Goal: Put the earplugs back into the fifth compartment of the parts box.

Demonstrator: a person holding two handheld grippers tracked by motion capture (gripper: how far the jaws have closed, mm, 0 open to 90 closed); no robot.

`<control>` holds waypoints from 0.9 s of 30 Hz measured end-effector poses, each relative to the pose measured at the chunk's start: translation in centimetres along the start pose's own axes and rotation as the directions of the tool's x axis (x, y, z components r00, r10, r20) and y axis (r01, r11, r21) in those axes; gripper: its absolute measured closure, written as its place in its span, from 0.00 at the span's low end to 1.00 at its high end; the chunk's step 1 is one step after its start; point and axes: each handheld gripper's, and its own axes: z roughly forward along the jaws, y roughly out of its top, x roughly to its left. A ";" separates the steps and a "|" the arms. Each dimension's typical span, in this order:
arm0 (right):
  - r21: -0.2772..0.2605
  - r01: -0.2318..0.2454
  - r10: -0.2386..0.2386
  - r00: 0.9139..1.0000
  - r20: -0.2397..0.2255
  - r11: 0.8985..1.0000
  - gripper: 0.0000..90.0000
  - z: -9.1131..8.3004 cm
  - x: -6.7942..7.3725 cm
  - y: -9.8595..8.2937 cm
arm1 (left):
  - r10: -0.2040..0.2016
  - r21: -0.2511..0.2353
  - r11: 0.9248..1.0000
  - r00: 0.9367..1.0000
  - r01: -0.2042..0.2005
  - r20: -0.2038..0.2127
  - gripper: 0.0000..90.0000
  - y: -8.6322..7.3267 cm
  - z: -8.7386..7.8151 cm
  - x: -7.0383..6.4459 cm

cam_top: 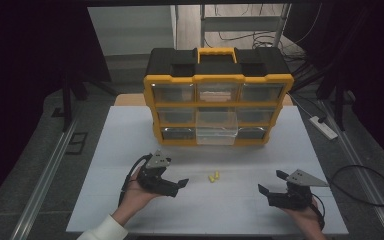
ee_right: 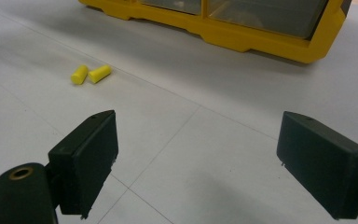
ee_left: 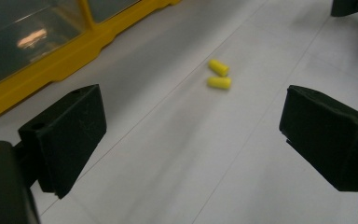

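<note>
Two small yellow earplugs lie side by side on the white table top, in front of a yellow and black drawer cabinet. My left gripper is held just left of them, open and empty, its jaws pointing toward the earplugs. At the front right my right gripper is also open and empty, farther from the pair. In the right gripper view the earplugs lie ahead to the left, beyond the wide gap of my right gripper. My left gripper has nothing between its pads.
The cabinet has clear drawers in three rows; its bottom middle drawer is pulled out toward me. Its yellow base runs across the far side. A white power strip and cables lie on the floor to the right.
</note>
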 end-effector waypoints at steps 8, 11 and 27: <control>-0.002 -0.001 0.001 1.000 -0.001 1.000 0.15 0.0 0.0 0.0 | 0.028 0.020 0.999 0.999 -0.028 0.034 0.08 1.4 1.9 -0.9; 0.003 0.001 -0.001 1.000 -0.006 1.000 0.15 0.1 0.1 0.0 | 0.040 0.043 0.998 0.998 -0.042 0.049 0.08 1.9 3.2 -1.2; 0.009 0.005 -0.005 1.000 -0.009 1.000 0.15 0.2 0.1 0.0 | 0.071 0.098 0.992 0.992 -0.081 0.100 0.10 3.6 6.9 -1.9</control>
